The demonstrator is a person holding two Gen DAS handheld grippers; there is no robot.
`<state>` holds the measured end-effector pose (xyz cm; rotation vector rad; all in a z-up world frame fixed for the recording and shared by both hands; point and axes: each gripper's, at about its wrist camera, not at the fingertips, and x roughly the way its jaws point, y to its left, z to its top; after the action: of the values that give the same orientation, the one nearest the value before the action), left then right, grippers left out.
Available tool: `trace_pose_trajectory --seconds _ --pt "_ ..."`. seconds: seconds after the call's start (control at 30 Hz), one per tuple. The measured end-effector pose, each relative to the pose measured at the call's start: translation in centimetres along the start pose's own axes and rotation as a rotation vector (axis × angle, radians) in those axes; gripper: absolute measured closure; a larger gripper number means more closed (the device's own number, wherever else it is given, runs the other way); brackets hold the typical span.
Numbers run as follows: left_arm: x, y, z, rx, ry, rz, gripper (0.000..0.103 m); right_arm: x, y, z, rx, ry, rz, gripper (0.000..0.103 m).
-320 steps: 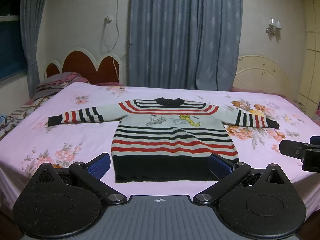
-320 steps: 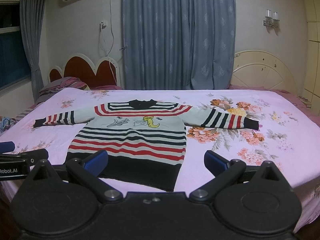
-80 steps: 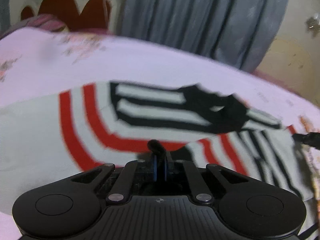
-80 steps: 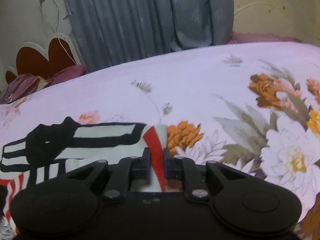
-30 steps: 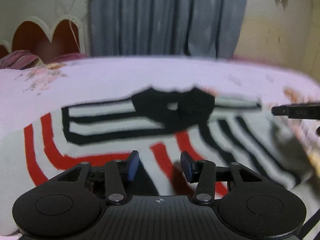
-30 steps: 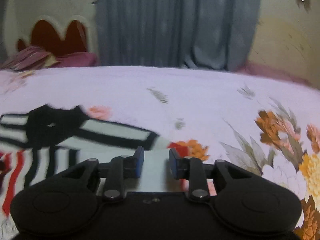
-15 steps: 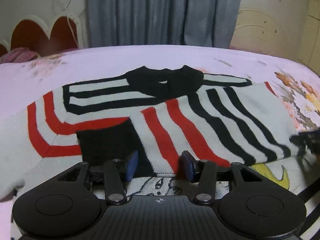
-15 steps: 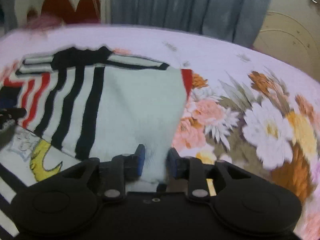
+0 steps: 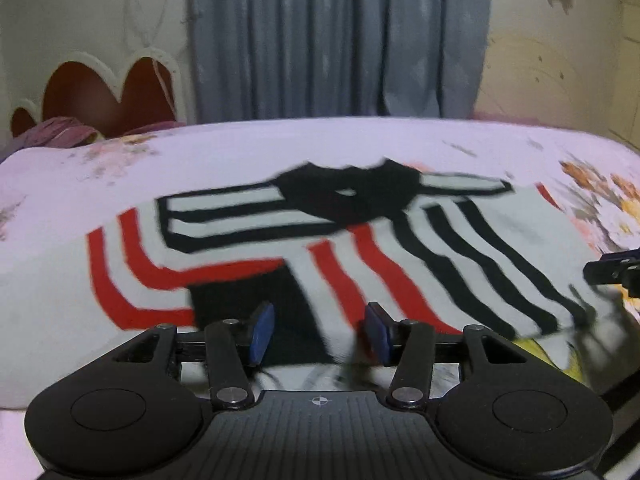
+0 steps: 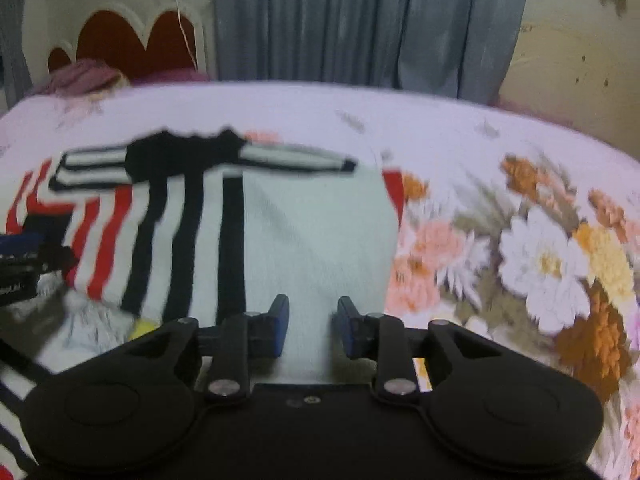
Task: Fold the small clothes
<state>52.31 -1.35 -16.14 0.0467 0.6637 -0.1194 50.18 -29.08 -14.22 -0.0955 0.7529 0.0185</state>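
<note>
A small striped sweater, white with red and black stripes and a black collar, lies on the bed with both sleeves folded in across its chest. It also shows in the right wrist view. My left gripper is open and empty just above the black cuff of the folded sleeve. My right gripper is open and empty over the white part of the other folded sleeve. The right gripper's tip shows at the right edge of the left wrist view.
The sweater lies on a pink floral bedsheet. A red and cream headboard with pillows stands at the back left. Grey curtains hang behind the bed. The left gripper's tip sits at the left edge.
Both grippers were shut on the sleeves and carried them inward over the chest. They have since opened, let go of the sleeves, and drawn back a little.
</note>
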Motion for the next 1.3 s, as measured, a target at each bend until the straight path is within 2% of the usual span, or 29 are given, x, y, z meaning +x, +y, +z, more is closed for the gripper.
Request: trace_pose_trajectory --seconds 0.13,0.3,0.37,0.4,0.47,0.53,0.6,0.67,0.73,0.8,0.83,0.9,0.97,1.03,1.13,1.23,1.3 --pt "2.1 0.7 1.9 -0.021 0.006 -0.006 0.053 2.5 -0.2 2.8 0.029 -0.024 0.032 0.075" --pt "4.2 -2.1 3.8 0.005 0.014 -0.039 0.053 6.9 2.6 5.8 0.057 -0.028 0.097 0.076" --pt "5.7 -2.4 3.9 0.009 0.082 -0.027 0.053 8.2 3.7 6.3 0.032 -0.008 0.075 0.076" --pt "6.1 -1.9 3.7 -0.009 0.091 -0.027 0.053 8.9 3.9 6.2 0.016 0.025 0.044 0.077" --pt "5.9 -0.8 3.4 -0.014 0.085 -0.019 0.053 9.5 2.8 6.0 0.026 0.029 0.023 0.079" --pt "5.5 0.4 2.8 -0.001 0.079 0.006 0.053 9.4 1.0 5.8 0.049 0.034 -0.061 0.082" --pt "5.4 1.0 2.4 -0.004 0.074 -0.011 0.053 9.4 -0.6 5.5 0.102 0.034 -0.046 0.084" --pt "5.6 0.4 2.5 0.025 0.076 0.006 0.053 9.5 0.1 5.5 0.051 0.043 -0.061 0.081" --pt "5.3 0.4 2.8 0.018 0.074 0.011 0.053 8.8 1.1 6.1 0.032 0.039 -0.078 0.073" --pt "5.0 0.6 2.8 0.014 0.069 0.021 0.053 6.9 1.6 6.0 0.057 -0.031 -0.058 0.063" --pt "5.1 0.7 2.5 0.015 0.070 0.019 0.053 6.8 1.9 5.7 0.057 -0.024 -0.053 0.064" --pt "5.3 0.8 2.3 0.021 0.067 0.016 0.052 8.7 2.6 4.8 0.025 0.088 -0.057 0.064" --pt "5.0 1.2 2.7 0.010 0.077 0.009 0.052 8.5 3.2 4.5 -0.014 0.069 -0.083 0.065" --pt "3.9 2.5 2.8 -0.030 0.055 0.030 0.052 7.3 2.8 5.1 0.028 0.039 -0.074 0.065" --pt "0.9 6.8 1.9 -0.129 0.006 0.079 0.049 5.2 2.2 5.4 0.071 -0.025 -0.075 0.062" --pt "-3.2 13.5 -0.5 -0.271 -0.024 0.171 0.048 4.3 1.8 4.9 0.092 -0.022 -0.059 0.061" --pt "-5.8 18.3 -2.8 -0.391 -0.013 0.240 0.050 3.8 2.2 4.3 0.099 -0.021 -0.056 0.061"
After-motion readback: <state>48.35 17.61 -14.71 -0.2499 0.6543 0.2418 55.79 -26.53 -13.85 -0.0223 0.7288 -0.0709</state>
